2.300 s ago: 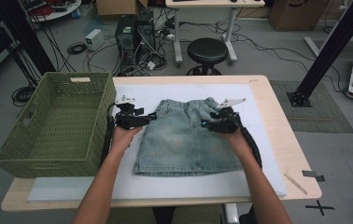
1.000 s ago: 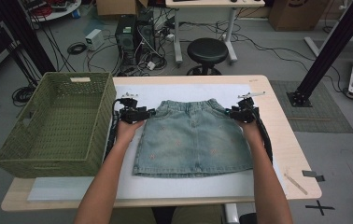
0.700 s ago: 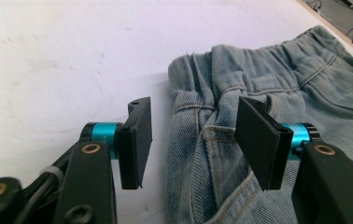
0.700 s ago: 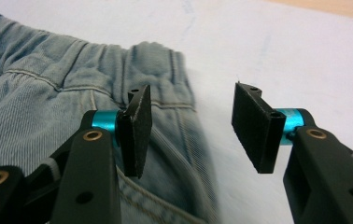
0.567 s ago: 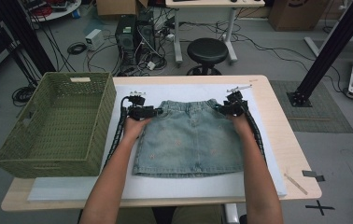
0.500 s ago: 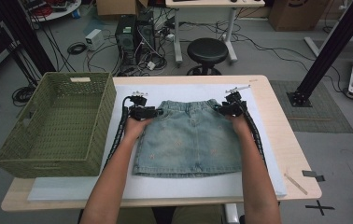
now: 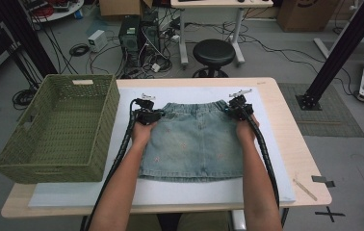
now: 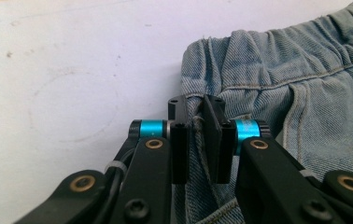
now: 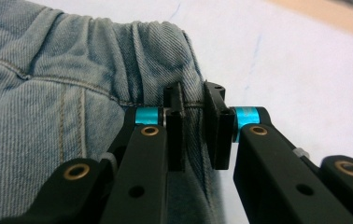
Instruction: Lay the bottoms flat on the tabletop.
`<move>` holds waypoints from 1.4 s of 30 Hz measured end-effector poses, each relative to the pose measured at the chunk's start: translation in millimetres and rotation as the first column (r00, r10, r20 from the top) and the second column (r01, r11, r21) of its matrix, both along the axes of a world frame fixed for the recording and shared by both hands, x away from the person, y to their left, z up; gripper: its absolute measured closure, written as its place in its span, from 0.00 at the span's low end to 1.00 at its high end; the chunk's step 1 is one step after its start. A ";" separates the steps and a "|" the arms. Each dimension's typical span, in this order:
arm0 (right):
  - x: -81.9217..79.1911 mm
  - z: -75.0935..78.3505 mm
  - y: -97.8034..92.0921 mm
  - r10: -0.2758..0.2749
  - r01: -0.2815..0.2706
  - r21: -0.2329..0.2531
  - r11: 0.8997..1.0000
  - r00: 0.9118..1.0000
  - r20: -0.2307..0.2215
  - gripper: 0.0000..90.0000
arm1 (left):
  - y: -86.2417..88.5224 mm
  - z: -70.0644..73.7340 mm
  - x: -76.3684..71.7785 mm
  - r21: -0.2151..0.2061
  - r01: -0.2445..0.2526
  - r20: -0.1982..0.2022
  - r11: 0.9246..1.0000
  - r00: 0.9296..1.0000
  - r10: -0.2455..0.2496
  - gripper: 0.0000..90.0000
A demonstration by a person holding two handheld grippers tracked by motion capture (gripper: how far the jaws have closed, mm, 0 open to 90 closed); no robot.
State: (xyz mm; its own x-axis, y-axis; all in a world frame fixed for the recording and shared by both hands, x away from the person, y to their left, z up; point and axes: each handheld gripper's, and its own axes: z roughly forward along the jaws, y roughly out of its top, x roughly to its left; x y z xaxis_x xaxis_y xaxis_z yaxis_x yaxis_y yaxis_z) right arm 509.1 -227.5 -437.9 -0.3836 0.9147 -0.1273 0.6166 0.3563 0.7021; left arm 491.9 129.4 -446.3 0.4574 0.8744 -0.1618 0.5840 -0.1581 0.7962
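The denim skirt lies flat in the middle of the worktop, on a white sheet. Its waistband is at twelve o'clock, its hem at six, so its long axis across the waist runs from nine to three. I hold it at both ends of that line. My left gripper has its jaws pinched nearly together on the waistband's left corner, a fold of denim standing between them in the left gripper view. My right gripper is clamped the same way on the right corner. Each hand is at its own corner, neither nearer than the other. As I judge it, any lift or fold must start from this waist edge and travel towards six.

At nine o'clock stands the green woven basket, just beside my left forearm. Beyond the worktop at twelve are a black stool, cables and a computer tower on the floor.
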 end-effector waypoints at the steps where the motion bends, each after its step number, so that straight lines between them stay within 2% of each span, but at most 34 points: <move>1: -0.6 0.6 0.1 0.001 -0.001 0.005 1.000 1.000 0.003 0.87 | 0.5 0.9 -0.4 -0.023 0.004 -0.001 1.000 1.000 -0.004 0.87; 2: -1.2 1.6 -0.3 0.003 -0.003 0.025 1.000 1.000 0.007 0.83 | 1.9 2.4 -0.9 -0.037 0.006 -0.010 0.999 1.000 -0.007 0.79; 4: -4.6 7.4 -4.4 0.010 -0.011 0.088 0.996 1.000 0.019 0.70 | 7.6 6.8 -4.1 -0.035 -0.005 -0.012 0.999 1.000 0.004 0.62; 5: -7.3 10.7 -8.3 0.019 -0.022 0.128 0.991 1.000 0.025 0.69 | 11.5 8.3 -6.6 -0.063 0.003 -0.019 0.998 1.000 -0.004 0.60; 6: -11.0 14.4 -12.3 0.013 -0.017 0.138 0.990 0.999 0.032 0.65 | 14.3 9.5 -9.9 -0.076 0.005 -0.021 0.997 1.000 -0.007 0.59; 8: -20.6 20.7 -22.3 0.007 -0.016 0.179 0.984 0.999 0.049 0.65 | 19.3 10.3 -18.1 -0.078 0.014 -0.024 0.997 1.000 -0.015 0.56; 10: -31.9 24.3 -32.2 0.002 -0.015 0.193 0.981 0.998 0.068 0.64 | 24.2 9.2 -26.8 -0.107 0.006 -0.035 0.994 0.999 -0.010 0.55; 11: -37.3 25.1 -36.7 0.005 -0.018 0.200 0.980 0.998 0.062 0.63 | 26.7 8.6 -31.0 -0.120 0.007 -0.044 0.993 0.999 -0.013 0.55; 13: -47.8 23.9 -44.9 0.015 -0.021 0.182 0.983 0.999 0.031 0.63 | 30.2 7.1 -40.1 -0.131 0.004 -0.056 0.991 0.998 -0.012 0.55; 15: -56.5 18.8 -51.5 0.008 -0.006 0.192 0.981 1.000 -0.011 0.63 | 31.6 4.0 -48.4 -0.129 0.011 -0.088 0.992 0.996 -0.023 0.56; 18: -65.0 6.2 -57.0 -0.004 0.022 0.189 0.982 0.995 -0.095 0.64 | 32.2 -2.1 -57.2 -0.123 0.014 -0.129 0.992 0.991 -0.030 0.56; 19: -67.6 2.4 -57.7 -0.003 0.024 0.192 0.981 0.994 -0.109 0.68 | 32.1 -3.5 -59.4 -0.120 0.016 -0.124 0.993 0.992 -0.031 0.57; 21: -73.2 -2.6 -55.9 0.012 0.009 0.175 0.984 0.993 -0.118 0.80 | 29.7 -4.0 -62.4 -0.108 0.022 -0.122 0.994 0.992 -0.035 0.65; 22: -74.5 -3.4 -54.4 0.009 0.010 0.164 0.986 0.993 -0.116 0.83 | 27.1 -3.6 -64.4 -0.089 0.022 -0.115 0.996 0.993 -0.032 0.68; 23: -76.3 -3.6 -52.7 0.012 0.006 0.154 0.988 0.994 -0.111 0.91 | 26.0 -3.7 -65.3 -0.096 0.034 -0.122 0.995 0.991 -0.046 0.82; 24: -77.1 -3.0 -51.3 0.009 0.006 0.132 0.991 0.994 -0.108 0.93 | 24.0 -3.5 -67.2 -0.077 0.028 -0.116 0.997 0.993 -0.036 0.89; 25: -77.9 -1.8 -49.0 0.005 0.006 0.099 0.995 0.995 -0.104 0.94 | 21.6 -3.0 -69.8 -0.057 0.008 -0.100 0.998 0.995 -0.013 0.92; 27: -80.0 1.2 -46.3 -0.053 0.055 0.024 0.998 0.995 -0.083 0.95 | 19.9 -2.7 -73.3 -0.046 -0.044 -0.085 0.998 0.996 0.040 0.94; 28: -80.0 1.8 -48.9 -0.084 0.087 0.033 0.996 0.993 -0.082 0.95 | 20.3 -3.0 -74.7 -0.052 -0.058 -0.087 0.997 0.995 0.054 0.94; 29: -79.2 1.0 -51.4 -0.098 0.105 0.070 0.992 0.991 -0.093 0.95 | 20.7 -4.1 -75.6 -0.057 -0.059 -0.091 0.997 0.994 0.054 0.94; 31: -80.1 -0.6 -49.3 -0.082 0.087 0.058 0.995 0.993 -0.080 0.94 | 22.2 -3.2 -77.0 -0.072 -0.055 -0.085 0.996 0.995 0.048 0.92; 32: -81.6 -1.0 -48.9 -0.066 0.069 0.045 0.997 0.996 -0.063 0.93 | 23.7 -2.4 -77.8 -0.073 -0.050 -0.082 0.996 0.996 0.044 0.88; 33: -83.0 -0.6 -50.5 -0.062 0.067 0.068 0.995 0.996 -0.065 0.90 | 25.8 -2.0 -78.5 -0.075 -0.047 -0.089 0.996 0.995 0.040 0.80; 35: -88.4 2.7 -56.0 -0.070 0.074 0.114 0.991 0.997 -0.042 0.81 | 30.9 -1.2 -80.7 -0.109 -0.031 -0.107 0.994 0.994 0.019 0.62; 37: -95.8 6.8 -62.4 -0.060 0.063 0.182 0.981 0.998 -0.023 0.70 | 33.3 -0.2 -87.1 -0.127 -0.007 -0.095 0.992 0.996 -0.005 0.57; 39: -104.5 9.9 -65.7 -0.045 0.044 0.204 0.978 0.999 -0.001 0.68 | 34.0 -0.3 -93.5 -0.136 0.012 -0.092 0.991 0.995 -0.025 0.55; 40: -109.0 10.6 -65.6 -0.029 0.027 0.204 0.979 1.000 0.003 0.68 | 34.1 -0.7 -96.5 -0.142 0.021 -0.092 0.990 0.995 -0.035 0.55; 42: -118.3 10.0 -62.9 -0.005 0.004 0.153 0.988 1.000 0.006 0.68 | 34.3 -1.1 -102.0 -0.135 0.030 -0.095 0.990 0.995 -0.043 0.55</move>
